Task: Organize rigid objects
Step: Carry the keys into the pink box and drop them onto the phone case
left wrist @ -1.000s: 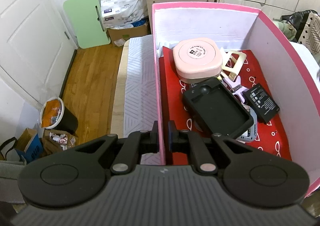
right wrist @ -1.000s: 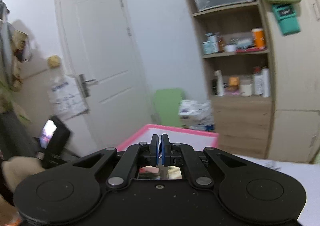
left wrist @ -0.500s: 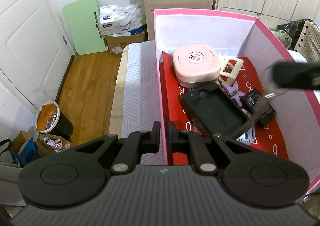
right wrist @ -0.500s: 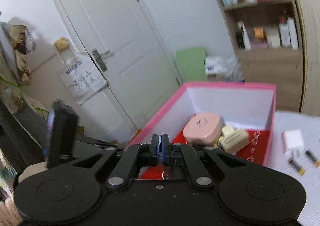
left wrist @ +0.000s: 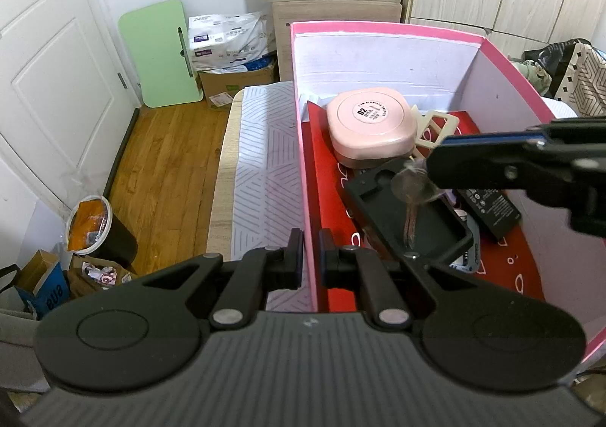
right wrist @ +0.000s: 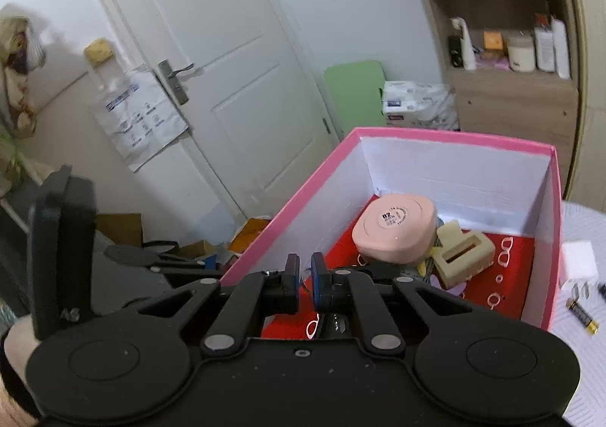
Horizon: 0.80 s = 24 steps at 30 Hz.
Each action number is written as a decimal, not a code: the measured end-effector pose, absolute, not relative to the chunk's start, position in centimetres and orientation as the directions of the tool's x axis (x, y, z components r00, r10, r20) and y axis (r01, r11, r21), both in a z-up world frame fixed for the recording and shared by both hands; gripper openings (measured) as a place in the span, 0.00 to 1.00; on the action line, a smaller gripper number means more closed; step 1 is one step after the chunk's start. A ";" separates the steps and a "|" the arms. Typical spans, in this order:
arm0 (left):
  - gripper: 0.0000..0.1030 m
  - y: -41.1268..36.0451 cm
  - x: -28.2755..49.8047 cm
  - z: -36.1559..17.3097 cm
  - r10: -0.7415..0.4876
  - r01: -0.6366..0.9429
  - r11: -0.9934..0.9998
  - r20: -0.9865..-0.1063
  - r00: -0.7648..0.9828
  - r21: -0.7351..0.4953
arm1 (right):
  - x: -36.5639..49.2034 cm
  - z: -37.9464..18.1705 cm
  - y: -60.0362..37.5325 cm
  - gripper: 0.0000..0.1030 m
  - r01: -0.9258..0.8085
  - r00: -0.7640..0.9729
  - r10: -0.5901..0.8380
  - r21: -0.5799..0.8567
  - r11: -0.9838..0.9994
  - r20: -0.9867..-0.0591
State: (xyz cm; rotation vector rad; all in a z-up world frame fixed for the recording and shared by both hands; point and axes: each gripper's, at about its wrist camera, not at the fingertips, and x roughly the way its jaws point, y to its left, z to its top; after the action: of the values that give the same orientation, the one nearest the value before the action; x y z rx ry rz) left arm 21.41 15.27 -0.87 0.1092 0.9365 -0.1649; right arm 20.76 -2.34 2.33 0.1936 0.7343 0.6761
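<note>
My left gripper [left wrist: 311, 256] is shut on the left wall of the pink box [left wrist: 378, 27]. The box has a red floor and holds a pink compact case [left wrist: 369, 124], a cream hair clip [left wrist: 435, 128], a black phone case [left wrist: 409, 215] and a black battery [left wrist: 492, 207]. My right gripper [left wrist: 430, 164] reaches in from the right above the phone case. Its jaws are opening, and the right wrist view shows a bare gap between its fingers [right wrist: 291, 275]. A metal key [left wrist: 411, 192], blurred, hangs blade-down just below its tips.
The box sits on a bed with a white patterned sheet [left wrist: 265, 162]. A white charger [right wrist: 577, 260] and a small battery [right wrist: 583, 315] lie on the sheet right of the box. Left of the bed are a wood floor, a bin [left wrist: 98, 226] and a door.
My right gripper came in over the box and sank toward the phone case. Its pads, pressed on the key before, have parted and the key has slipped below them. The left gripper kept still.
</note>
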 end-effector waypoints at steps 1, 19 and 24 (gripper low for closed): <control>0.07 15.3 21.4 -0.9 -0.094 0.189 0.982 -0.808 0.582 0.021 | 20.6 2.5 -2.7 0.11 -0.500 0.541 0.635 0.396 0.770 -0.551; 0.08 15.0 21.3 -0.9 -0.080 0.211 0.976 -0.806 0.586 0.057 | 14.0 4.7 -16.5 0.30 -0.296 0.734 0.404 0.278 0.914 -0.545; 0.08 14.9 21.3 -0.8 -0.076 0.214 0.975 -0.805 0.588 0.064 | 14.0 3.6 -19.7 0.31 -0.208 0.744 0.322 0.254 0.944 -0.586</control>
State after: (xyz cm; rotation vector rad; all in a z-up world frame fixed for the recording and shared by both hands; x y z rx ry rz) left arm 21.28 14.94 -0.84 0.1609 0.9276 -0.1701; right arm 13.99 -19.75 3.55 0.1773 0.6725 0.2917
